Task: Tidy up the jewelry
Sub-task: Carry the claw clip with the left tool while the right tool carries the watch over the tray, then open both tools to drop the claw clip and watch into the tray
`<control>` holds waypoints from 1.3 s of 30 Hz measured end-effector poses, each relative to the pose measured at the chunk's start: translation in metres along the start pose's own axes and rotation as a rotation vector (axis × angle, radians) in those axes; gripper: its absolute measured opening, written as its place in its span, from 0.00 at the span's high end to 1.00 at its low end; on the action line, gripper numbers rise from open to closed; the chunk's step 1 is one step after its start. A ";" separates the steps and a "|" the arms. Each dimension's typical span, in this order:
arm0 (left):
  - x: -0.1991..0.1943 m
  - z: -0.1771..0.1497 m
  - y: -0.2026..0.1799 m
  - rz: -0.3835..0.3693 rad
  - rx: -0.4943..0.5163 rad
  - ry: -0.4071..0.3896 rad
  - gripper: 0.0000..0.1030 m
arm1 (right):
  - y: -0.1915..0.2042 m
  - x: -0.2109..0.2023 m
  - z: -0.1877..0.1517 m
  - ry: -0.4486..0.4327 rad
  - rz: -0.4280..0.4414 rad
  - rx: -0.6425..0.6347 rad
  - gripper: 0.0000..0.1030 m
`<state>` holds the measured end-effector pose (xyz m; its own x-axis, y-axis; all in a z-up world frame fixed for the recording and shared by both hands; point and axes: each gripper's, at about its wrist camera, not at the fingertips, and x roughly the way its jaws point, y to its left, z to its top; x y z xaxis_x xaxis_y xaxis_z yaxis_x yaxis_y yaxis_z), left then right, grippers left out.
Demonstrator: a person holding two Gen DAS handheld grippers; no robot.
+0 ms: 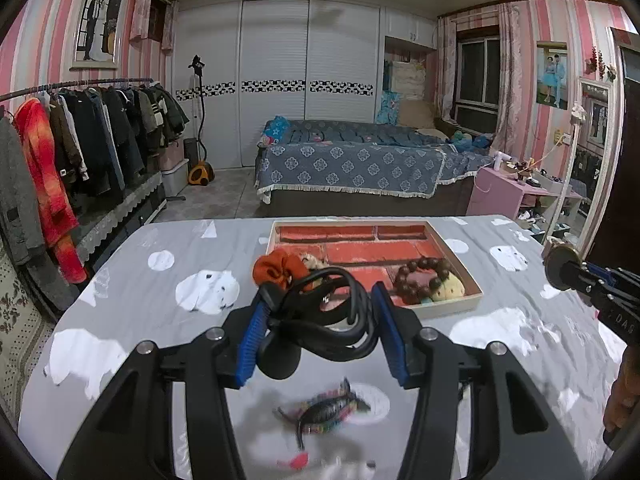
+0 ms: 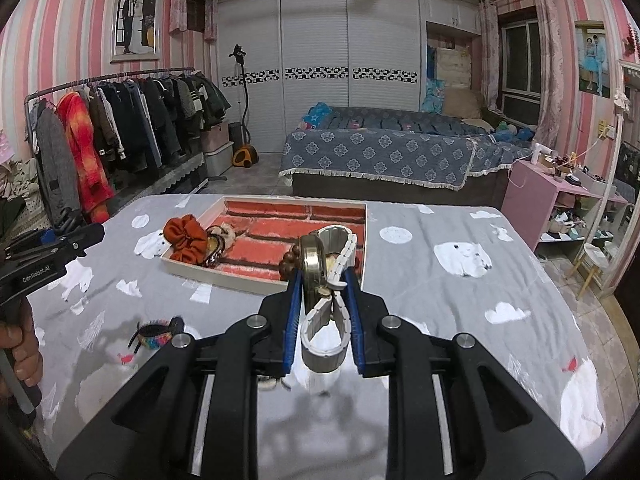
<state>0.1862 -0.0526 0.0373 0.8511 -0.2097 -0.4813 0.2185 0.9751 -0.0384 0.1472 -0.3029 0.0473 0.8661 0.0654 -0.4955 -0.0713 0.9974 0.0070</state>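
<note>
A shallow tray (image 1: pixel 448 307) lined with a red brick pattern lies on the grey cloud-print table. My left gripper (image 1: pixel 320 300) hangs above the table just short of the tray, shut on a black looped hair tie (image 1: pixel 332 320). An orange scrunchie (image 1: pixel 278 268) rests on the tray's left edge. A wooden bead bracelet (image 1: pixel 424 278) lies in the tray's near right corner. My right gripper (image 2: pixel 322 280) is shut on a white-strapped watch (image 2: pixel 326 300) with a brass case, held before the tray (image 2: pixel 224 276). The right gripper (image 1: pixel 576 276) also shows at the right edge of the left wrist view.
A multicoloured hair accessory (image 1: pixel 324 412) lies on the table under the left gripper, and appears again (image 2: pixel 156 332) in the right wrist view. A hand (image 2: pixel 20 352) holds the left gripper (image 2: pixel 88 236). Beyond the table stand a bed (image 1: pixel 352 168), a clothes rack (image 1: pixel 80 140) and a pink shelf (image 1: pixel 504 196).
</note>
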 end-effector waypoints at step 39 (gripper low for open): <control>0.214 0.009 0.014 -0.013 0.013 0.288 0.22 | -0.031 0.238 0.044 0.207 0.044 0.096 0.48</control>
<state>0.3755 -0.0848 -0.0586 0.6784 -0.1909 -0.7095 0.2362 0.9711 -0.0354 0.3776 -0.3173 -0.0333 0.7424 0.1111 -0.6607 -0.0507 0.9926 0.1100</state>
